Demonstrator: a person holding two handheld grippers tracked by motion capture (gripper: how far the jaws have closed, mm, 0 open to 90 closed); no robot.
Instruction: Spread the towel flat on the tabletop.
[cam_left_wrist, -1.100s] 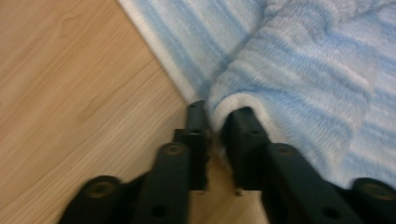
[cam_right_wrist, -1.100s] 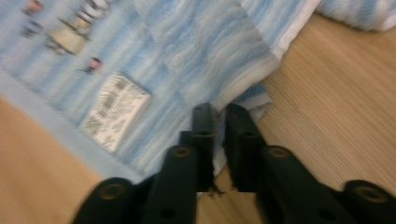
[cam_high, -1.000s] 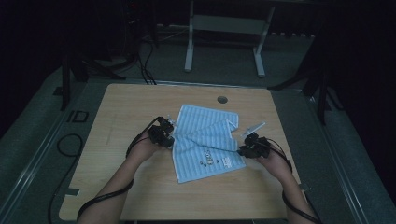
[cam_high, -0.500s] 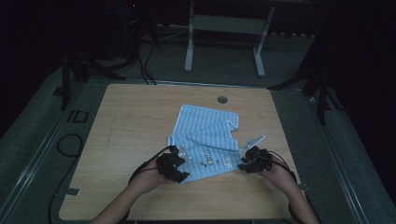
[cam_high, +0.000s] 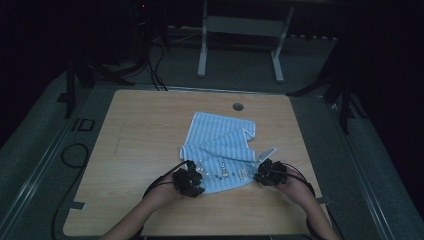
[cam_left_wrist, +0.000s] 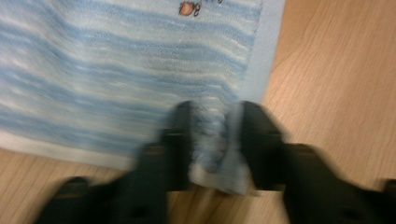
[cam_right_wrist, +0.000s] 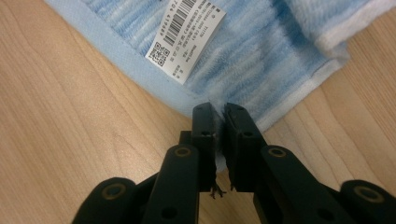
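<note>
A blue and white striped towel (cam_high: 220, 145) lies partly folded on the wooden table (cam_high: 130, 150). My left gripper (cam_high: 189, 181) holds its near left corner, and my right gripper (cam_high: 270, 173) holds its near right corner. In the left gripper view the jaws pinch a bunched bit of towel (cam_left_wrist: 112, 70) edge, gripper (cam_left_wrist: 214, 135) shut on it. In the right gripper view the gripper (cam_right_wrist: 218, 116) is shut on the towel (cam_right_wrist: 261, 51) hem, close to a white barcode label (cam_right_wrist: 186, 32).
A round cable hole (cam_high: 238, 106) sits in the table behind the towel. A white frame (cam_high: 240, 30) stands on the floor beyond the table. Cables (cam_high: 70, 155) lie on the floor at the left. Bare wood surrounds the towel.
Both grippers have drawn back toward the near table edge, the left one farthest, pulling the towel's near edge with them. The towel now lies stretched nearer the front.
</note>
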